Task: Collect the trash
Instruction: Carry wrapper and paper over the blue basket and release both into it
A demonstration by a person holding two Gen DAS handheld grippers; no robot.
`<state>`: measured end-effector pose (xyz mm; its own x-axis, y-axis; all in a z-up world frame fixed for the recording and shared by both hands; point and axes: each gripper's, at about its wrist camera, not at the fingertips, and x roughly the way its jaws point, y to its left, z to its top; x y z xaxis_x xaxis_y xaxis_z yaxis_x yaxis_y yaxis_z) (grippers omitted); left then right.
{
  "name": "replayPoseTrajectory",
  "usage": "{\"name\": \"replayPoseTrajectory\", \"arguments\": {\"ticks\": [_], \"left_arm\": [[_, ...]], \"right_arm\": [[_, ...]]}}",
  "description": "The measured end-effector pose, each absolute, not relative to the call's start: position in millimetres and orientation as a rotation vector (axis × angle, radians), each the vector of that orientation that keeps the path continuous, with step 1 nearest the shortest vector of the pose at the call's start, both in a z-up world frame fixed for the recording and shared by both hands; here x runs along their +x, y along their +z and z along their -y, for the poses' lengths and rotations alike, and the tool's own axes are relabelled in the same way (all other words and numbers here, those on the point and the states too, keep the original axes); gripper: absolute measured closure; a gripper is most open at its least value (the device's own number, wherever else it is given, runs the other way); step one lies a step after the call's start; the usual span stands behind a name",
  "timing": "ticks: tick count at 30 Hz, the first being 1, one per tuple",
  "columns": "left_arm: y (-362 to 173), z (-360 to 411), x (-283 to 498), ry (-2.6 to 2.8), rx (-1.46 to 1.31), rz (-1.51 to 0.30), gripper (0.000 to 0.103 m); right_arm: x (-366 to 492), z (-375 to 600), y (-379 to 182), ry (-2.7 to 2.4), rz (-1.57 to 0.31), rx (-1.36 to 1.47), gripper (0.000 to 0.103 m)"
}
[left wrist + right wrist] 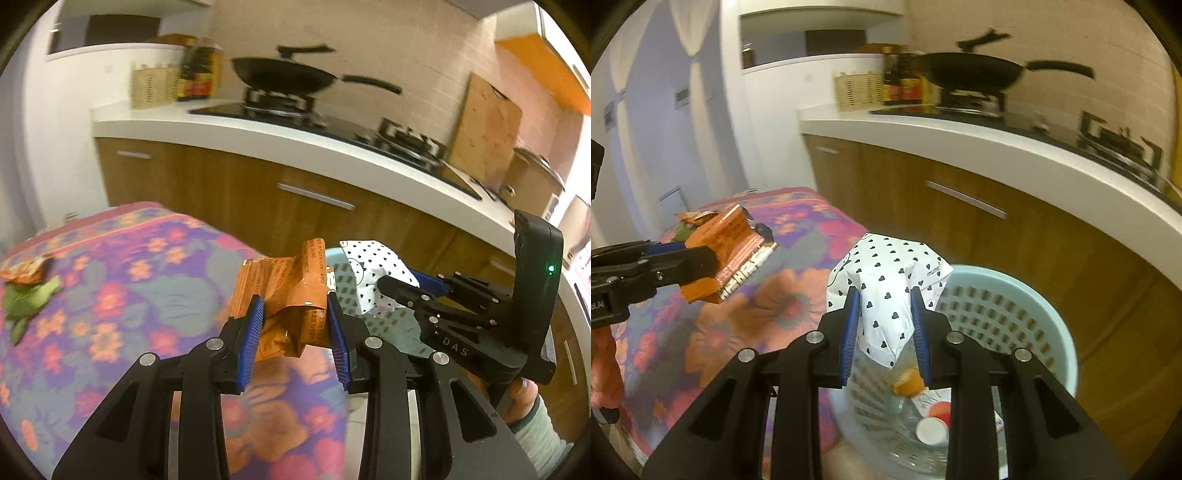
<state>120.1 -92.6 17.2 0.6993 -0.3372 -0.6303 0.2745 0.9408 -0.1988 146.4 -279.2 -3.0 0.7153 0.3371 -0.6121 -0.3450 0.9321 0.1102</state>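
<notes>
Over the floral tablecloth (798, 295), pinching a crumpled orange wrapper (291, 295) in the left gripper (295, 325). Rightward, clamping a heart-print white packet (890, 291) in the right gripper (884, 325), just above the rim of the pale-green basket (1060, 325) holding other scraps.

- Left wrist view rides close behind the left gripper (295, 325), tilted down; the counter (258, 136) crosses 12 o'clock.
- Right wrist view looks down past the right gripper (884, 325) into the basket (1060, 332) at 5 o'clock.
- Both share the flowered tablecloth (110, 295), counter and wok (284, 75).
</notes>
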Motion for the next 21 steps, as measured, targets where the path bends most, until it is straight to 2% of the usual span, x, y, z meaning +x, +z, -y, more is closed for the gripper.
{"name": "replayPoseTrajectory", "arguments": {"ticks": [8, 17, 21], "left_arm": [[-3, 146, 154, -0.400, -0.037, -0.791, 0.070], [-37, 188, 181, -0.433, 0.014, -0.880, 0.069], [-47, 196, 189, -0.433, 0.016, -0.900, 0.065]], "right_arm": [[159, 333, -36, 0.291, -0.753, 0.080, 0.079], [174, 347, -70, 0.244, -0.834, 0.107, 0.079], [176, 352, -81, 0.234, -0.868, 0.112, 0.075]]}}
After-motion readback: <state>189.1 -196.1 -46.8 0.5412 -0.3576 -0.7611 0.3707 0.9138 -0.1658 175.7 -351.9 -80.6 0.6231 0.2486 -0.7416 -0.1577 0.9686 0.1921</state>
